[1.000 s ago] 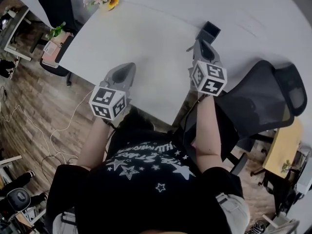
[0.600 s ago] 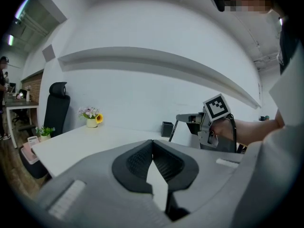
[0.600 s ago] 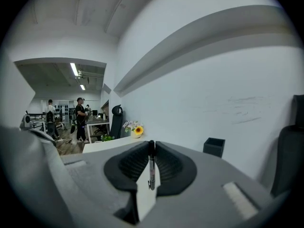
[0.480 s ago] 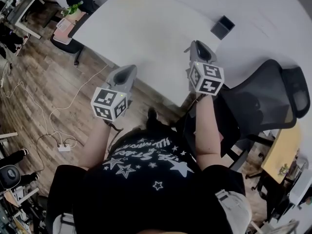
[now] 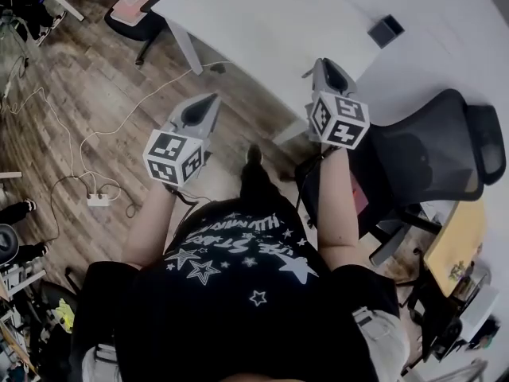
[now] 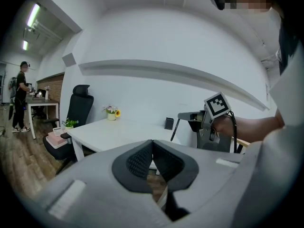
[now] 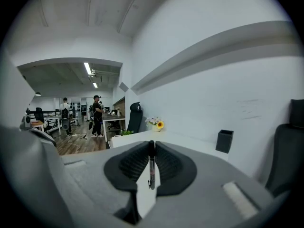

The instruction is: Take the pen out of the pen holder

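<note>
A thin black pen (image 7: pixel 151 167) sits upright between the pads of my right gripper (image 7: pixel 152 144), which is shut on it. From the left gripper view the pen (image 6: pixel 175 129) hangs slanted below the right gripper (image 6: pixel 184 116). The black square pen holder (image 5: pixel 386 30) stands on the white table (image 5: pixel 262 30), well beyond the right gripper (image 5: pixel 326 64); it also shows as a dark pen holder (image 7: pixel 223 141) to the right. My left gripper (image 5: pixel 208 98) hovers over the wood floor, jaws shut with nothing between them (image 6: pixel 152 142).
A black mesh office chair (image 5: pixel 429 157) stands close on the right. A cable and power strip (image 5: pixel 97 200) lie on the floor at left. A flower pot (image 7: pixel 156 124) sits on the table's far end. People (image 7: pixel 97 115) stand in the background.
Both grippers have drawn back from the table toward the person, the right one still carrying the pen. The table and pen holder now lie farther off, and more floor shows beneath the grippers.
</note>
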Action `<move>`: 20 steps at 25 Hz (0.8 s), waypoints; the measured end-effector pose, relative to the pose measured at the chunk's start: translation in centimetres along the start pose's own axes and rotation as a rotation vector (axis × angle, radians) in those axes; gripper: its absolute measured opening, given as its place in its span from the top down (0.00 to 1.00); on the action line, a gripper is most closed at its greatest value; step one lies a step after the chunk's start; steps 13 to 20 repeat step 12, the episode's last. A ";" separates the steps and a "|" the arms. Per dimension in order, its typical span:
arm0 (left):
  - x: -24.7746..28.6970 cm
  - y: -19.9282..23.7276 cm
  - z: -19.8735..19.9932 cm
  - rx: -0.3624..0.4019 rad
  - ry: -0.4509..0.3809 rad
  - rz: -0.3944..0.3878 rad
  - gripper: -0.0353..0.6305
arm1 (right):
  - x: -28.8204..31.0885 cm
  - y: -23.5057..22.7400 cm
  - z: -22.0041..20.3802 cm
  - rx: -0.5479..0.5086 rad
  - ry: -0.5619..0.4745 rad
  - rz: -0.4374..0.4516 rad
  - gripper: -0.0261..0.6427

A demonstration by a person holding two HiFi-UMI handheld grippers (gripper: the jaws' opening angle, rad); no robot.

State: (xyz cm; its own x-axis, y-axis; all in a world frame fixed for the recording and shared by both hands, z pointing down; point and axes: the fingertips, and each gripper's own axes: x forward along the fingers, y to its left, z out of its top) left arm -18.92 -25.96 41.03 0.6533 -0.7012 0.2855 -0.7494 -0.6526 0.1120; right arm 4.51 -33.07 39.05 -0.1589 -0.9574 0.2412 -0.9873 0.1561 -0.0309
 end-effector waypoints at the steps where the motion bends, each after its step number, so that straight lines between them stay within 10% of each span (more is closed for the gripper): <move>1: -0.9 -0.1 -0.2 -0.002 -0.005 0.007 0.93 | -0.6 0.7 -0.2 -0.003 0.000 0.007 0.90; 20: -10.2 -2.3 -2.7 0.002 -0.039 0.043 0.93 | -7.8 7.5 -2.8 -0.018 0.001 0.054 0.90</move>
